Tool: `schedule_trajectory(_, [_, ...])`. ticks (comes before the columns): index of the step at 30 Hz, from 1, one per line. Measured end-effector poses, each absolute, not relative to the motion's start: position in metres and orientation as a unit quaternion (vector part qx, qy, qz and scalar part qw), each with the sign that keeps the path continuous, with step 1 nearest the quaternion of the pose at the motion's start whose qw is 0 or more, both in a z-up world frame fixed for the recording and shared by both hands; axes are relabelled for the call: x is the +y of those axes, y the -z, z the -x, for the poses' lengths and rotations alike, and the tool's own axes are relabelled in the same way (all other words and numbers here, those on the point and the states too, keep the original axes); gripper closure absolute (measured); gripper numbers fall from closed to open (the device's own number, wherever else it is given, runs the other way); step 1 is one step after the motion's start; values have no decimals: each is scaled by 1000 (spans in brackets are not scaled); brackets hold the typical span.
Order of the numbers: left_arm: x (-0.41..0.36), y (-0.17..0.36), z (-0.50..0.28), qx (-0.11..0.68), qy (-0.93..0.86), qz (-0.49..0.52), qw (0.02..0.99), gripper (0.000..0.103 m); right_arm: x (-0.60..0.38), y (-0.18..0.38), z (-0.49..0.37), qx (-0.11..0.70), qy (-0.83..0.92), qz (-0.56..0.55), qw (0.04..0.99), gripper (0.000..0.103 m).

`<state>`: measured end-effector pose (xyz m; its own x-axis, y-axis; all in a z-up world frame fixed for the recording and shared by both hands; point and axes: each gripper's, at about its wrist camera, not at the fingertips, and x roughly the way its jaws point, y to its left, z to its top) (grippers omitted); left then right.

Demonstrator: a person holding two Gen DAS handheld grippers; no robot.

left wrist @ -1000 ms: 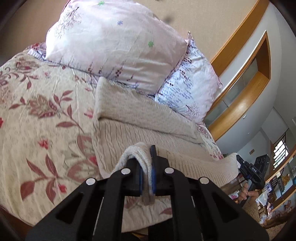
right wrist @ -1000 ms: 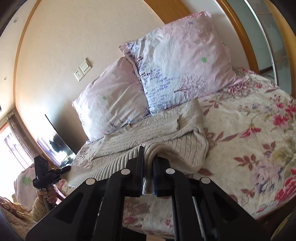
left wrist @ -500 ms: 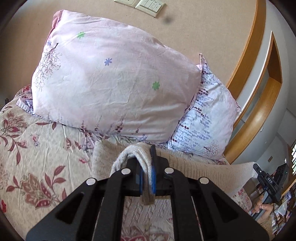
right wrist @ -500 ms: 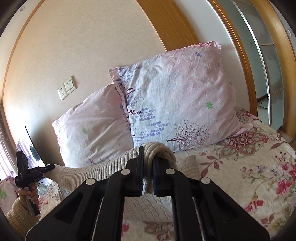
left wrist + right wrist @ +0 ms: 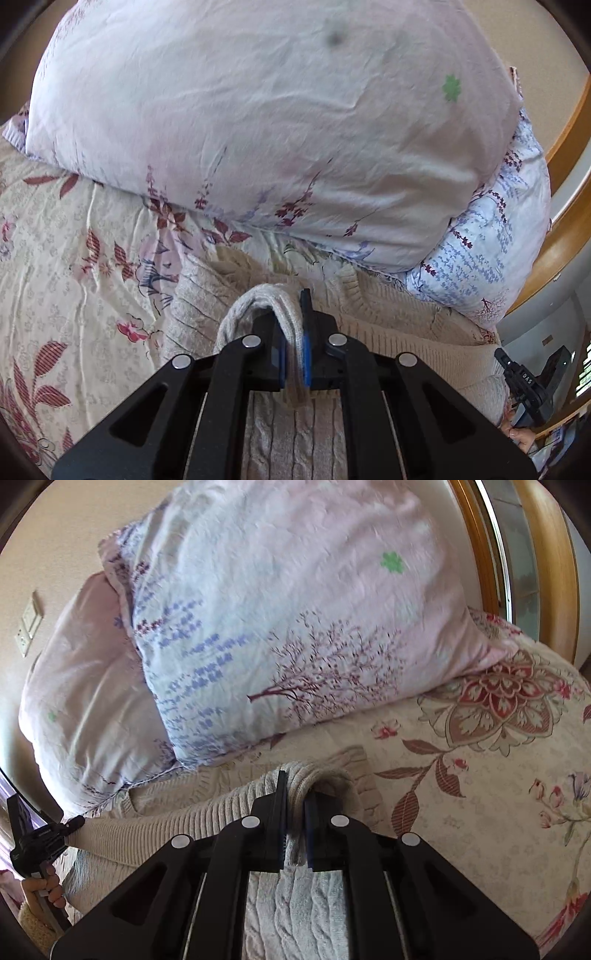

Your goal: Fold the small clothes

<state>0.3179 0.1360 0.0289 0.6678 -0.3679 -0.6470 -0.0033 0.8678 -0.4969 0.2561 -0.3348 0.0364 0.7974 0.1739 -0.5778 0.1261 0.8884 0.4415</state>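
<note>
The sweater (image 5: pixel 406 332), a beige knit with cable and rib patterns, lies spread on the bed just below the pillows. Its near edge is lifted off the rest of the garment and stretched in a straight band between the two tools.

The left tool (image 5: pixel 294 363) is clamped tight on a bunched fold of that knit; the cloth loops up over the left jaw and hangs down between the blue pads. The right tool (image 5: pixel 294 840) is likewise closed on a fold of the sweater (image 5: pixel 155 823), with the ribbed hem running off to the left from its jaws. In the right wrist view the left tool (image 5: pixel 70 825) appears small at the far left edge, held by the person's left hand (image 5: pixel 44 884) in a fuzzy cuff. In the left wrist view the right tool (image 5: pixel 508 363) shows at the far right edge, with fingers of the right hand (image 5: pixel 519 437) just below it.

Under the sweater is a cream bedspread (image 5: pixel 74 277) printed with red leaves and flowers. Two pillows lean at the head of the bed: a pink pillow (image 5: pixel 258 110) with small flowers and, overlapping it, a pale blue pillow (image 5: pixel 295 609) printed with a purple tree. Behind them is a beige wall with a switch plate (image 5: pixel 28 627), and a curved wooden frame (image 5: pixel 554 572) stands at the side.
</note>
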Motion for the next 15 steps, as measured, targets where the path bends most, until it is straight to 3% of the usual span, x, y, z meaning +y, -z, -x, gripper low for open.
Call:
schedule_trajectory(5, [134,-19,-327,404,109,252,873,93,-341,-25,-268,336,-13,-285,898,92])
schedule_trajectory(6, [132,-19,-329,406,113,255,870,89,-342,-25,-273,337,-16,-296,894,87])
schedule_trajectory(8, [131,-22,-334,403,117,265,868,68,-345,-28,-278,333,-30,-325,885,67])
schedule_trajectory(9, [132,-25,-334,395,117,272,870,63,-346,-30,-279,326,-36,-336,883,54])
schedule_trajectory(10, [132,-29,-333,386,116,276,872,54,-345,-34,-278,318,-38,-341,884,49])
schedule_trajectory(11, [133,-34,-332,378,114,278,876,49,-344,-39,-278,310,-37,-338,888,48])
schedule_trajectory(15, [142,-50,-316,360,121,270,885,48,-342,-54,-262,293,-45,-315,902,48])
